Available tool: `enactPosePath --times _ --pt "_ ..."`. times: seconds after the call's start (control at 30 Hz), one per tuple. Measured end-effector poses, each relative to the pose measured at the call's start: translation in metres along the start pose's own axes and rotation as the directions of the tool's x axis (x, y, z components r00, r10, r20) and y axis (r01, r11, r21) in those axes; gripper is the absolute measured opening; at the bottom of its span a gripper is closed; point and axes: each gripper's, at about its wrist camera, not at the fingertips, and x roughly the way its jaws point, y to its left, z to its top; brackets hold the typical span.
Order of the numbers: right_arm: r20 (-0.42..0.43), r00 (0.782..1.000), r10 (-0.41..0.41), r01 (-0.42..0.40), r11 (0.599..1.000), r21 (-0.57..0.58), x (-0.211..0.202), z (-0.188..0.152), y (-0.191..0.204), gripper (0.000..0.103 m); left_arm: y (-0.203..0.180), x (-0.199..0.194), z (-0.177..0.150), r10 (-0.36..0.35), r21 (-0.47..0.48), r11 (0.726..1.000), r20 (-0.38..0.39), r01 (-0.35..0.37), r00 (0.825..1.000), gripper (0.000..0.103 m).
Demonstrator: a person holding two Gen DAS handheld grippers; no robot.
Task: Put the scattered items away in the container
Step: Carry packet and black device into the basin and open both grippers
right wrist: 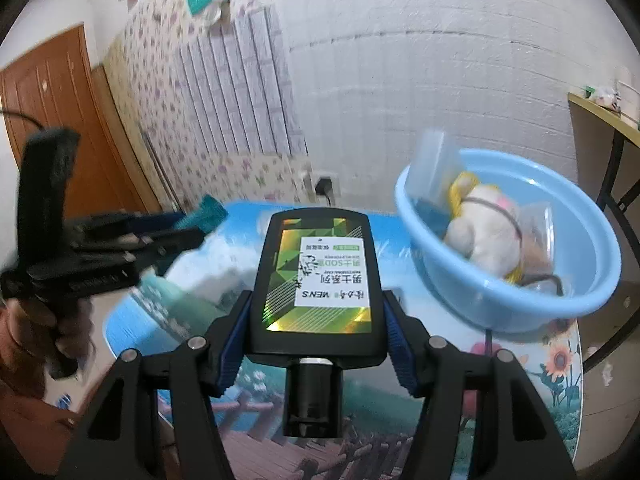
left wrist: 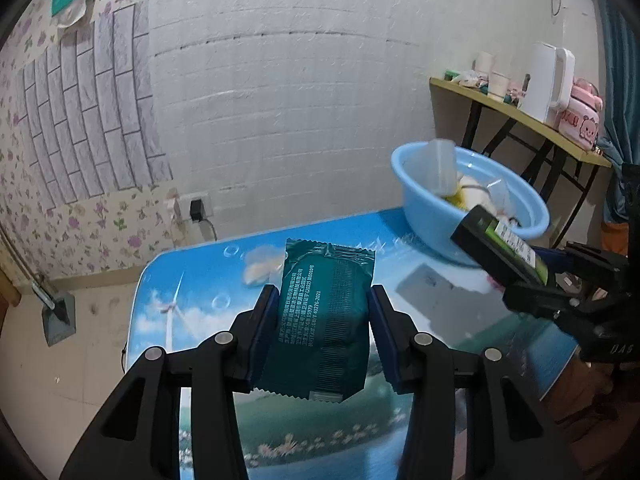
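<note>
Two handheld grippers are raised above a table [left wrist: 200, 280] covered in a bright landscape print. The left gripper [left wrist: 322, 300] has its jaws partly closed on a dark green packet [left wrist: 324, 320], blue pads pressing both side edges, the packet held clear of the tabletop. The right gripper [right wrist: 318, 304] has its jaws set wider, clamped on the sides of a flat black bottle [right wrist: 318, 272] with a green and gold label, cap pointing back toward the camera. A light blue basin [right wrist: 516, 304] sits on the table's far right, holding a plush toy [right wrist: 484, 236] and clear plastic bags.
</note>
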Motion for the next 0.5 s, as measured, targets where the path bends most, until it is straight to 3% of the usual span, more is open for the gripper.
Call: enactPosePath --times 0.3,0.5 --pt "0.074 0.991 -0.11 0.105 0.992 0.074 -0.029 0.014 -0.052 0.06 -0.045 0.015 0.044 -0.067 0.056 0.996 0.042 0.064 0.997 0.045" --pt "0.105 0.977 -0.187 0.171 0.974 0.147 -0.04 0.019 -0.092 0.06 -0.091 0.032 0.079 -0.148 0.115 0.983 0.059 0.14 0.987 0.045"
